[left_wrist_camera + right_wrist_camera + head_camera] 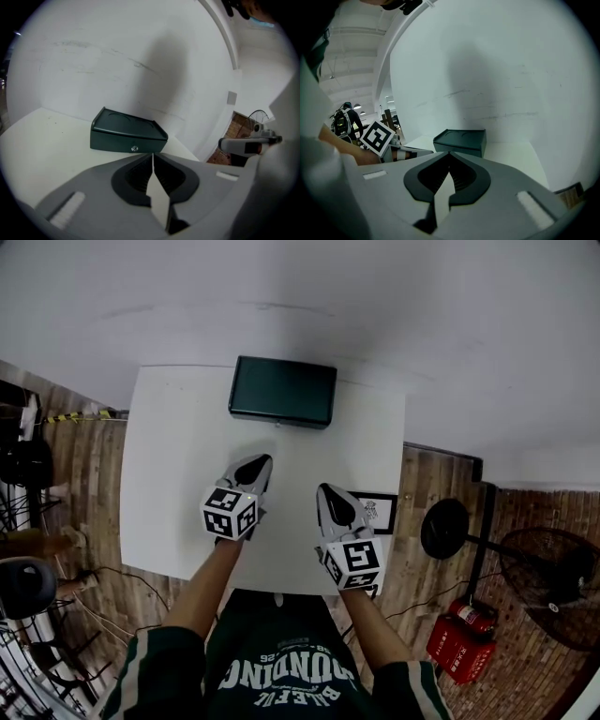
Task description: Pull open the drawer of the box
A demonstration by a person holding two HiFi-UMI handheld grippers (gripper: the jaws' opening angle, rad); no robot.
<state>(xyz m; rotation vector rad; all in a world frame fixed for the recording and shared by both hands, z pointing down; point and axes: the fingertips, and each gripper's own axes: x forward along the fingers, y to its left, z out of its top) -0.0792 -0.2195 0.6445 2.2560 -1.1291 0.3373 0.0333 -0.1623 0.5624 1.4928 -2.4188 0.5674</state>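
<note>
A dark green box (282, 390) sits at the far edge of the white table (178, 446), against the wall. Its drawer front with a small round metal knob (135, 148) faces me and looks closed. My left gripper (260, 463) hovers over the table's middle, shut and empty, a short way in front of the box (126, 132). My right gripper (323, 493) is beside it, a bit nearer to me, also shut and empty. In the right gripper view the box (461, 140) lies ahead, slightly left, with the left gripper's marker cube (378, 137) at the left.
The white wall (300, 296) rises right behind the box. A framed picture (376, 512) leans on the wooden floor right of the table. A fan (553, 582), a red fire extinguisher (461, 638) and a round stool (443, 529) stand further right. Chairs are at the left.
</note>
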